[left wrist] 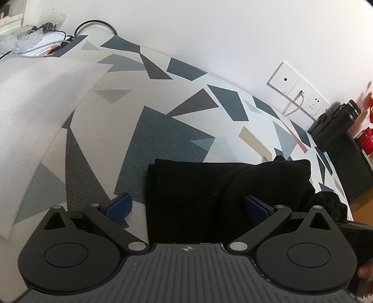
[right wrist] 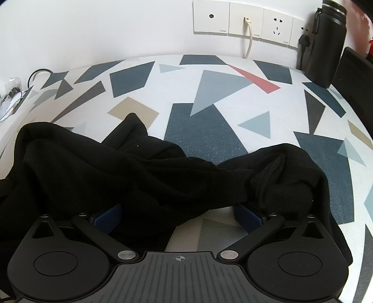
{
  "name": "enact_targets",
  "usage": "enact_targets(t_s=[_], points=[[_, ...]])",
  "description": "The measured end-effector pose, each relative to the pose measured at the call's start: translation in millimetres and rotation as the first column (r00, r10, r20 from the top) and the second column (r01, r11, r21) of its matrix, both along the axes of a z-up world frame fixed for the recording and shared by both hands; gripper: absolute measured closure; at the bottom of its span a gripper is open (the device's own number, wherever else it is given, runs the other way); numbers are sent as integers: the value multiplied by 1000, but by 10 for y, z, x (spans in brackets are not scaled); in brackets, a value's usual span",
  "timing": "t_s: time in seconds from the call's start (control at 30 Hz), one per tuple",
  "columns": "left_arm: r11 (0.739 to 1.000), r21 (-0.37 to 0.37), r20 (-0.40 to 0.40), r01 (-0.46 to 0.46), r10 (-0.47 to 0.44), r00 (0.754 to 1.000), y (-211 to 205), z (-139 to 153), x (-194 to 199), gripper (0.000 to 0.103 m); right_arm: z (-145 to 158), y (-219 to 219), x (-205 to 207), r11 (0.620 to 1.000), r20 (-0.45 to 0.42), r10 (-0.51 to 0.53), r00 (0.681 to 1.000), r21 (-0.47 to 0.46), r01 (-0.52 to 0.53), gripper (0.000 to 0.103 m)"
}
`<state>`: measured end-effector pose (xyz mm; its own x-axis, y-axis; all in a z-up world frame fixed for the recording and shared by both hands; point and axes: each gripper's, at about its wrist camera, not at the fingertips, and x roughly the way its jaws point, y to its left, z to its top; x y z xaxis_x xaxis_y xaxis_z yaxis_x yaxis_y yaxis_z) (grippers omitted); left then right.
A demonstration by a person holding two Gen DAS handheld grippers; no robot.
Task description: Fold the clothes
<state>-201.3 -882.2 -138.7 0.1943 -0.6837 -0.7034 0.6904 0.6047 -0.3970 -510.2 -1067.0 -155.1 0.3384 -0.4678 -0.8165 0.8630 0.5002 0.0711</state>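
A black garment [left wrist: 209,195] lies on a table [left wrist: 163,130] covered in a geometric print of grey, blue, tan and red shapes. In the left wrist view its left edge is a straight, stacked fold running from about 12 to 6 o'clock between the fingers, and the left gripper [left wrist: 187,205] stands with its jaws wide apart, one blue pad [left wrist: 120,205] on bare table just left of that fold and the other over the cloth, nothing pinched. From 9 to 11 o'clock a sheet of white foam [left wrist: 35,111] overlaps the print; beyond it, at 11 o'clock, lies a clutter of cables and clear bags too small to sort out. In the right wrist view the garment [right wrist: 139,177] is rumpled, heaped across the frame from 9 to 3 o'clock, draping over the right gripper [right wrist: 178,218], whose jaws are also spread wide with cloth over both pads and no grip on it. Ahead, from 10 to 2 o'clock, the tabletop runs open to the wall. A row of white wall sockets [right wrist: 247,21] at 12 o'clock carries small lettering too fine to read, with a white cable plugged in. A black flask [right wrist: 326,44], lid on, stands at 2 o'clock beside a dark box; its contents are hidden.
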Motion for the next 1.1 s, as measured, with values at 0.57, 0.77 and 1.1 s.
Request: enact_targets(t_s=[0.57,0.77,1.1], points=[[996,50,65,72,-75,995,-141,268,-88,0,370,-130,-445,1000,157,30,987,0,-30,1],[979,119,131,164,-180,975,-440,490,-406,0,475,-308,-909,994,204,-106,973,7,107,1],[925,319,168,204,-267,949,-754,148,-827,0,212,-269,-1399,994,115,-111,987,-6,112,1]])
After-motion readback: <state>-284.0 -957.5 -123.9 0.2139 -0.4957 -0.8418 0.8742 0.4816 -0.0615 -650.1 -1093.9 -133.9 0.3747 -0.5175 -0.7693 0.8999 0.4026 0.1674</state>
